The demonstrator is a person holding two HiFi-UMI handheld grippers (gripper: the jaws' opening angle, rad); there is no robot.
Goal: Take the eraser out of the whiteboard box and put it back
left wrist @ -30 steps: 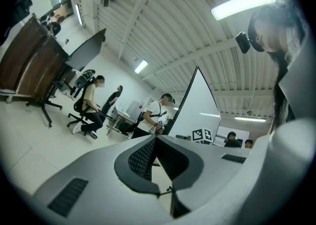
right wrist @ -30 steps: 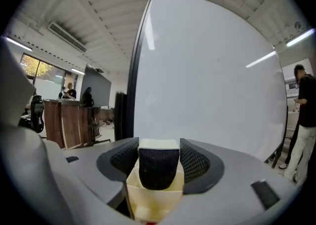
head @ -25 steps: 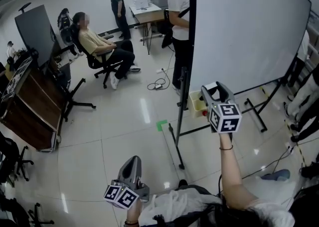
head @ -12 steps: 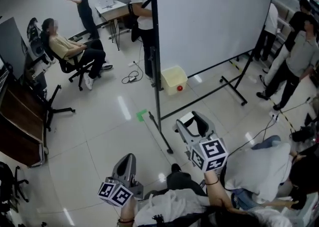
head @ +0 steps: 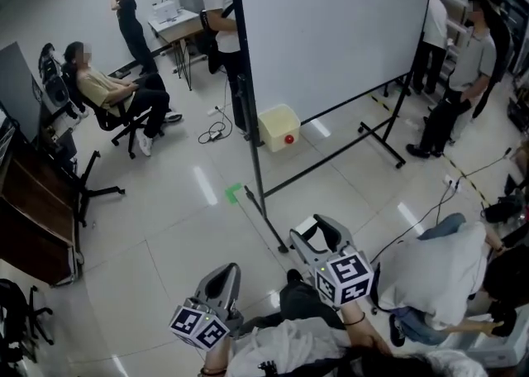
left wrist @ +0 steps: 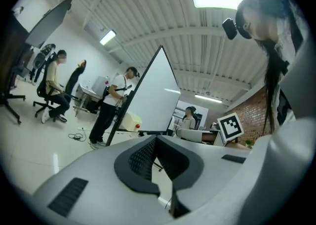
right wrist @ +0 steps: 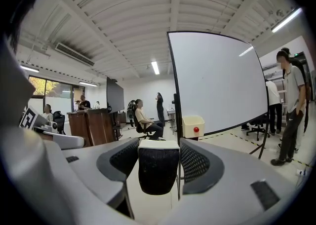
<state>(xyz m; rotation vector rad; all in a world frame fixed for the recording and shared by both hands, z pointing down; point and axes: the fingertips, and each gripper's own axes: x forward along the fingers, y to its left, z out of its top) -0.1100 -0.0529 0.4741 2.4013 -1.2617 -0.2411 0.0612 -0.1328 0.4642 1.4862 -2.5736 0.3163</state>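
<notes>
The eraser (right wrist: pixel 158 169), a black felt block with a white back, sits between the pads of my right gripper (right wrist: pixel 158 146), which is shut on it. In the head view that gripper (head: pixel 316 233) hangs low, near my body, with the eraser's white back (head: pixel 304 226) showing. The whiteboard box (head: pixel 278 127), cream with a red knob, hangs at the foot of the whiteboard (head: pixel 331 28), well beyond the gripper; the box (right wrist: pixel 193 125) shows straight ahead of the jaws. My left gripper (head: pixel 223 278) is low at the left, shut and empty (left wrist: pixel 157 141).
The whiteboard's black stand legs (head: pixel 273 226) cross the floor just ahead. A person (head: pixel 219 11) stands behind the board's left edge, another sits in an office chair (head: pixel 107 90), others stand at the right (head: pixel 463 69). A dark desk (head: pixel 37 202) is at the left.
My right gripper has come down and back from the box at the whiteboard toward my body, with the eraser in it. The board now lies farther off. The left gripper shifted slightly.
</notes>
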